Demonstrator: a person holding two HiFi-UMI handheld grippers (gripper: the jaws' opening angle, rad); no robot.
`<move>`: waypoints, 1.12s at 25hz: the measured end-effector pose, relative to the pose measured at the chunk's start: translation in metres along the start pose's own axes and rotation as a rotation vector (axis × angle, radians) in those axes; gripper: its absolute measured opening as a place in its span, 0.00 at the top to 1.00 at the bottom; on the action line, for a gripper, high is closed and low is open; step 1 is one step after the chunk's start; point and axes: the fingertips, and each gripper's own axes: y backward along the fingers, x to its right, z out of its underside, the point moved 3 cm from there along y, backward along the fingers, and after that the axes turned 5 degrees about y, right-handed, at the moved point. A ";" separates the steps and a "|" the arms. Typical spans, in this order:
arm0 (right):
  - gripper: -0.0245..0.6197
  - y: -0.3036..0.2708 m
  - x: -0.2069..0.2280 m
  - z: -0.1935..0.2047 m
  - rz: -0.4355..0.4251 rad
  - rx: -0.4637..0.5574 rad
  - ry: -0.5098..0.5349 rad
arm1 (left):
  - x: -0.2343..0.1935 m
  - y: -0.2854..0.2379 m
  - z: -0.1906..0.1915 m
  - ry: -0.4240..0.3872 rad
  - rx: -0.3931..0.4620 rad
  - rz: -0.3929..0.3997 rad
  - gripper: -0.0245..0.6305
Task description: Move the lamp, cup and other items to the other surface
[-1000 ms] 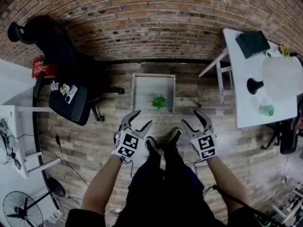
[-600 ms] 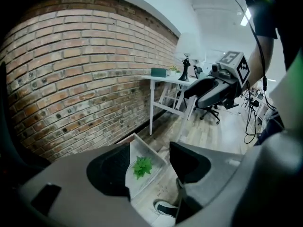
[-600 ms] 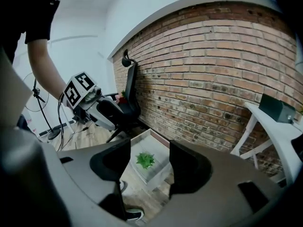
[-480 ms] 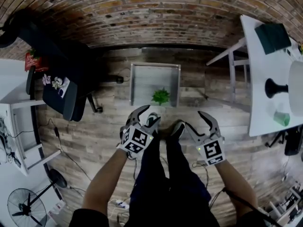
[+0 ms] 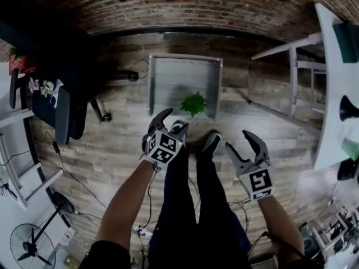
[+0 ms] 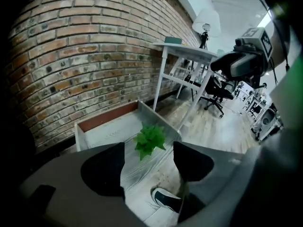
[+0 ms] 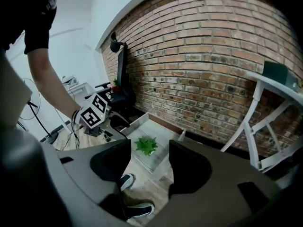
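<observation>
A small green plant (image 5: pixel 193 102) sits on a low grey tray-like surface (image 5: pixel 162 77) on the wooden floor by the brick wall. My left gripper (image 5: pixel 171 121) hovers just short of that surface; its jaws are opening with nothing between them. My right gripper (image 5: pixel 240 141) is open and empty, further back on the right. The lamp's black base (image 5: pixel 349 108), a green cup (image 5: pixel 352 148) and a dark book (image 5: pixel 348 35) stand on the white table (image 5: pixel 331 94) at the right edge. The plant (image 6: pixel 150 138) lies ahead of the left gripper (image 6: pixel 149 162), and the plant (image 7: pixel 146 145) also lies ahead of the right gripper (image 7: pixel 149 162).
A dark office chair (image 5: pixel 61 102) stands at the left beside a white desk (image 5: pixel 11 133). A floor fan (image 5: pixel 28 245) is at the lower left, with cables on the floor. The person's shoes (image 5: pixel 210 144) are just behind the low surface. White table legs (image 5: pixel 294 72) reach out at the right.
The person has stepped toward the low surface, so the white table has slid to the right edge. The left gripper has moved forward toward the plant and its jaws stand wider.
</observation>
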 end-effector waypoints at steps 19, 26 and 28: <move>0.57 -0.077 0.044 0.088 0.007 -0.009 -0.068 | -0.017 -0.158 0.047 -0.020 0.065 -0.002 0.46; 0.58 -0.074 0.054 0.109 0.020 -0.027 -0.078 | -0.008 -0.179 0.036 -0.053 0.094 -0.003 0.52; 0.59 -0.071 0.056 0.113 0.022 -0.030 -0.085 | -0.007 -0.179 0.035 -0.051 0.092 -0.007 0.53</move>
